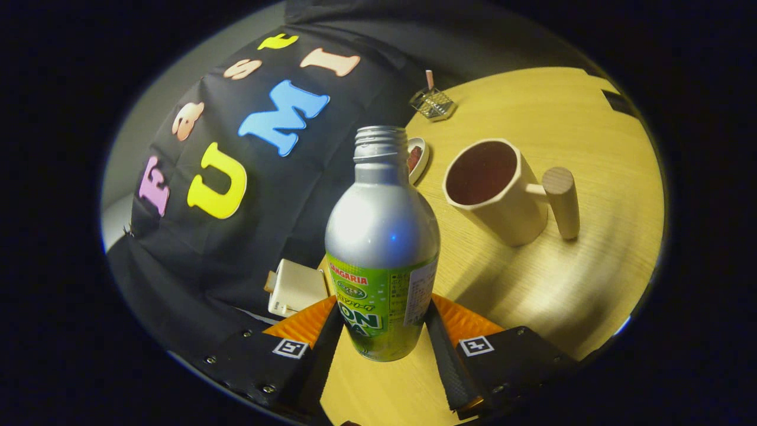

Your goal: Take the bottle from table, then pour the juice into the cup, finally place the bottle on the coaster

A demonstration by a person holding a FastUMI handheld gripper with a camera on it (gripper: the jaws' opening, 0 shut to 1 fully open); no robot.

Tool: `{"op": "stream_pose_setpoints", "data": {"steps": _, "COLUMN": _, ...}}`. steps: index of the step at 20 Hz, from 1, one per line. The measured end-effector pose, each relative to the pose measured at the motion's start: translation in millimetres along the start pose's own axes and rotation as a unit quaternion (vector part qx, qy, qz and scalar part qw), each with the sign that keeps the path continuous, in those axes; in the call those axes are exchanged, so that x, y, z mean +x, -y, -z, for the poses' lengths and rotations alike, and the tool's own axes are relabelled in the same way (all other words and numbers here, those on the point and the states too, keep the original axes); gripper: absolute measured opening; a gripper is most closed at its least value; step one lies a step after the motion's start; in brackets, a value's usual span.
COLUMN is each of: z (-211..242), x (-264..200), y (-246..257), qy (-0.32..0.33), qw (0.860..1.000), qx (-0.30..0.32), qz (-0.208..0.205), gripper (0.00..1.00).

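One bottle [382, 254], uncapped, sits between my gripper's [381, 337] fingers, which I see pressing its label on both sides. It looks tilted toward the cup [494, 192], just ahead and to the right on the counter [568, 284]. I judge pouring is next: swing the neck over the rim, then tip slowly.

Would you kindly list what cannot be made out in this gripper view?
- Silver aluminium bottle: level inside, opaque wall.
- White round dish: largely behind the bottle neck.
- Beige wooden cup: contents too dark.
- Gripper: finger contact with the bottle, hidden by its body.
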State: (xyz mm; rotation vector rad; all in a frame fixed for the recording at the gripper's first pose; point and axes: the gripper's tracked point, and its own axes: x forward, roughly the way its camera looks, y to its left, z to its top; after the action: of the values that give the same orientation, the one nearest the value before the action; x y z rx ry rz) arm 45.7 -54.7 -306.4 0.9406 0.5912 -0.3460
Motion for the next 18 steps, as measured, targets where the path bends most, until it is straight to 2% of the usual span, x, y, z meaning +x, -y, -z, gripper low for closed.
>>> {"op": "stream_pose_setpoints", "data": {"steps": 6, "z": -13.0, "x": 17.2, "y": -6.1, "qy": 0.043, "qw": 0.989, "qx": -0.14, "qz": 0.031, "gripper": 0.78}}
{"op": "stream_pose_setpoints", "data": {"steps": 12, "z": -24.3, "x": 49.9, "y": -20.2, "qy": 0.073, "qw": 0.959, "qx": -0.268, "qz": 0.06, "gripper": 0.78}}
{"op": "stream_pose_setpoints", "data": {"steps": 18, "z": -36.0, "x": 89.4, "y": -30.9, "qy": 0.091, "qw": 0.936, "qx": -0.333, "qz": 0.069, "gripper": 0.78}}
